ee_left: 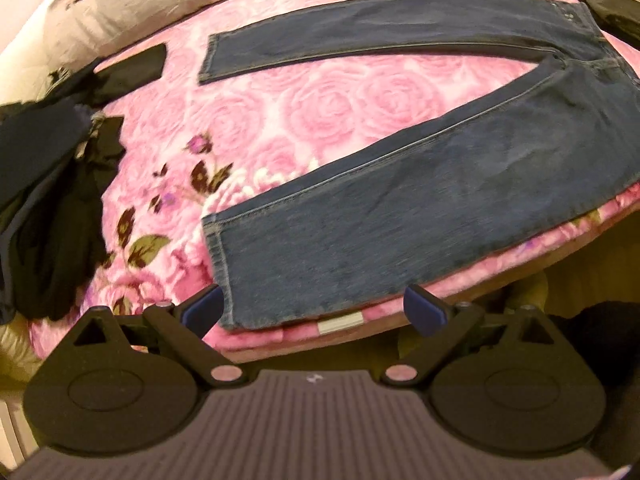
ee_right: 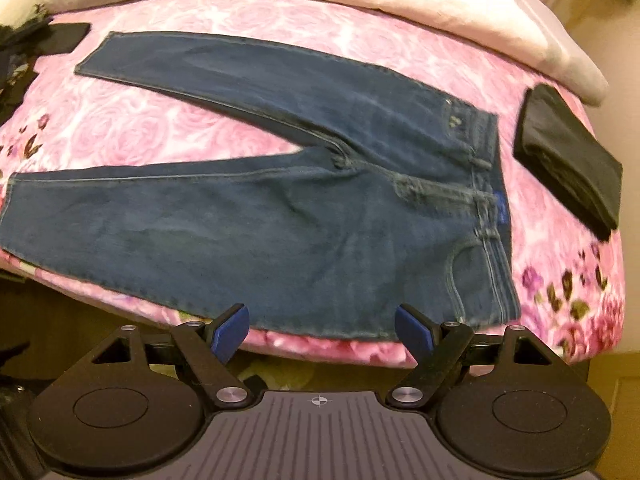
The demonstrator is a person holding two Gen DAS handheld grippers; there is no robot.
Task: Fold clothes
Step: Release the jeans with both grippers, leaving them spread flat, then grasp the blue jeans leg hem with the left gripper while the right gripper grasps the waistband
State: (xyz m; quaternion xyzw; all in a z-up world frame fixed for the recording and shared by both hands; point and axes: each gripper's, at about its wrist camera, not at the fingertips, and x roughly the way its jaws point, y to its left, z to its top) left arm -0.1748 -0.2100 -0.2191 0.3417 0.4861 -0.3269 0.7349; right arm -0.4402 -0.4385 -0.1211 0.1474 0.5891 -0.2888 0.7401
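A: In the left wrist view, what sits where, from the left?

B: A dark heap (ee_left: 44,184) of clothes at the left edge, then the pink blanket (ee_left: 320,96), then the jeans (ee_left: 400,200) spread flat from centre to right. Their legs form a V that opens toward the left of the frame; the waistband is at the upper right. The near hem lies just above the left gripper (ee_left: 316,312), at lower centre.

A: And that gripper?

B: Its jaws stand wide apart with nothing between the pads; the near hem shows in the gap but is not pinched.

A: The right wrist view?

B: Jeans (ee_right: 280,208) again, long axis running left to right across the frame, hems at the left, waistband and pocket at the right. A folded black garment (ee_right: 568,160) lies at the right edge, apart from the jeans. A pale pillow (ee_right: 440,4) runs along the top.

A: The right gripper (ee_right: 322,332)?

B: Also spread wide and empty, just below the hip side seam of the near leg, at lower centre.

A: So what does the coming move turn on?

B: My guess: the near leg's outer edge lies straight ahead of both grippers, left nearer the hem, right nearer the waist. Folding it over the far leg looks likely.

A: Any containers?

B: None visible.
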